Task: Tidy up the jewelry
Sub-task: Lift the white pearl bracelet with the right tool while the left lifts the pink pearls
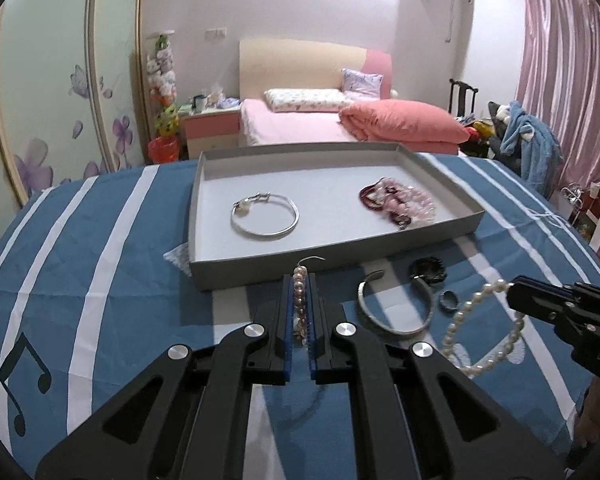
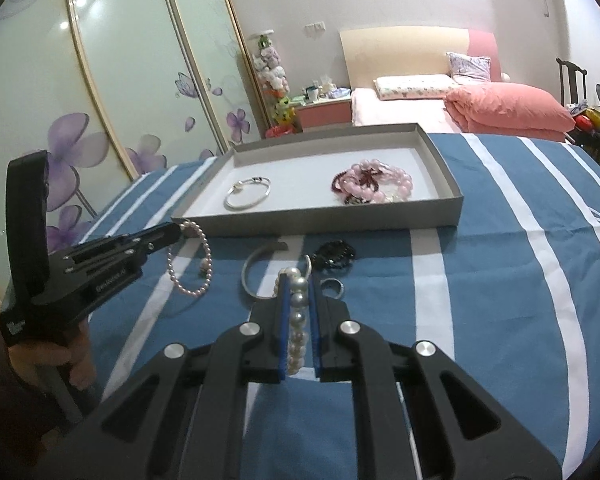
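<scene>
**Each tongs grips a pearl bracelet**

The left tongs (image 1: 300, 312) pinch a small pinkish pearl bracelet (image 1: 299, 300) between blue pads. The right tongs (image 2: 299, 312) clamp a larger white pearl bracelet (image 2: 298, 320). The shallow grey cardboard tray (image 1: 260, 268) lies at twelve o'clock on the blue striped surface (image 1: 100, 260), just beyond both.

Tray (image 1: 440, 168) on table (image 1: 100, 248); bangle (image 1: 265, 216) left inside, bead bracelets (image 1: 398, 202) right; cuff (image 1: 396, 308) before tray.
</scene>
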Demonstrator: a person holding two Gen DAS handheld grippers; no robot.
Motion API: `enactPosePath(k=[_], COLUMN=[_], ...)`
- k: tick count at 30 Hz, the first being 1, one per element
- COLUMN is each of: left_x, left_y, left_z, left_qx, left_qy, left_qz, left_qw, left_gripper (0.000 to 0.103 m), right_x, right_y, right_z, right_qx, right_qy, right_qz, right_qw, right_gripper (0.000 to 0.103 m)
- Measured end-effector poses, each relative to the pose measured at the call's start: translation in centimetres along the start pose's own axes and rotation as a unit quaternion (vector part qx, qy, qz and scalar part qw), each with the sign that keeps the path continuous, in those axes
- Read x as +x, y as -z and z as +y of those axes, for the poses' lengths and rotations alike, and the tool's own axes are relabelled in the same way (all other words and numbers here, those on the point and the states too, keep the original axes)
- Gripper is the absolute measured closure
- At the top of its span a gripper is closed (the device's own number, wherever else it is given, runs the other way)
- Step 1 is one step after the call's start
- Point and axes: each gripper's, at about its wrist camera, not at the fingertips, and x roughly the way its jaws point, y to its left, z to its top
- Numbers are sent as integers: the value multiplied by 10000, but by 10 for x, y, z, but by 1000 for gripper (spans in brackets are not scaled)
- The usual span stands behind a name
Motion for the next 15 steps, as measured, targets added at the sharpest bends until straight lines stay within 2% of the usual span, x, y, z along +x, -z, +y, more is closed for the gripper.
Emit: enactPosePath(k=[15], left_x=[-22], left_y=[-1], left_z=[-5], left_qx=[-194], left_qy=[166], left_qz=[-352], left_qw=[9991], left_gripper=[97], right_x=[-16], right_y=[-3], right_z=[5], right_qx=[171], right_qy=[-22], right_qz=[-387], right_qw=[9991], right_gripper=[93])
